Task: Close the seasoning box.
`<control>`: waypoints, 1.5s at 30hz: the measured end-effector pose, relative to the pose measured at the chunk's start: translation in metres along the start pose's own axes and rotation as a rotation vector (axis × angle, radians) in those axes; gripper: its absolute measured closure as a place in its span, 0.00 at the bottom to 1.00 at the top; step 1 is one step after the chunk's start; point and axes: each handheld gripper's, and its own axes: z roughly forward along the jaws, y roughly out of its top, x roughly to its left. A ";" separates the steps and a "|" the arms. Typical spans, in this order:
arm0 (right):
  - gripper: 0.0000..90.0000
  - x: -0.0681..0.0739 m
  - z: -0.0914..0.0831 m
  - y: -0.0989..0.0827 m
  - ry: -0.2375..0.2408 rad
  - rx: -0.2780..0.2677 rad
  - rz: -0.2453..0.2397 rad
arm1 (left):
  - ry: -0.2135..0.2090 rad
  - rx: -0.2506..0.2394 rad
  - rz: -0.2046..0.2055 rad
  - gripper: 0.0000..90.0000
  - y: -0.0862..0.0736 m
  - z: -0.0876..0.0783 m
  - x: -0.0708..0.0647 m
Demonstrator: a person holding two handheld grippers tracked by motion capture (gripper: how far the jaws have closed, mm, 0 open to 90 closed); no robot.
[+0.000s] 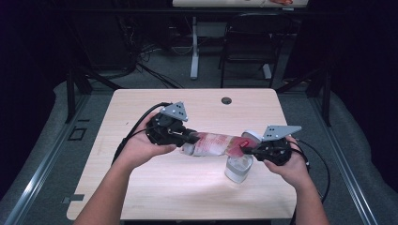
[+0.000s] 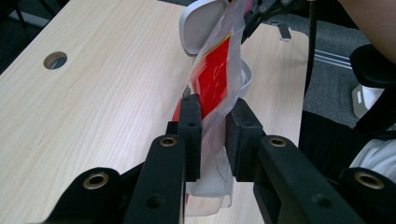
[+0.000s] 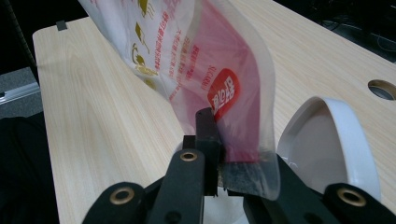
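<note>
The desk (image 1: 141, 187) lies bare along its near edge and across its far half, so a hand could pass freely there. Mid-desk, a pouch (image 1: 213, 143) stretches above the surface between the left hand-held gripper (image 1: 187, 137) and the right hand-held gripper (image 1: 247, 151), barring the way across the centre. Under its right end stands a white container (image 1: 238, 169), with its raised lid (image 1: 252, 136) just beyond. A cable hole (image 1: 226, 101) sits near the far edge.
</note>
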 end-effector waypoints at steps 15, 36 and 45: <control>0.97 0.000 0.000 0.000 0.000 0.000 0.001 | 0.000 0.000 0.002 0.87 0.001 0.000 0.000; 0.96 0.000 0.000 0.000 0.001 -0.002 0.002 | 0.006 0.010 0.003 0.91 0.001 0.001 0.001; 0.96 0.000 0.000 -0.001 0.001 -0.006 0.005 | 0.007 0.012 0.007 0.92 0.002 0.001 0.000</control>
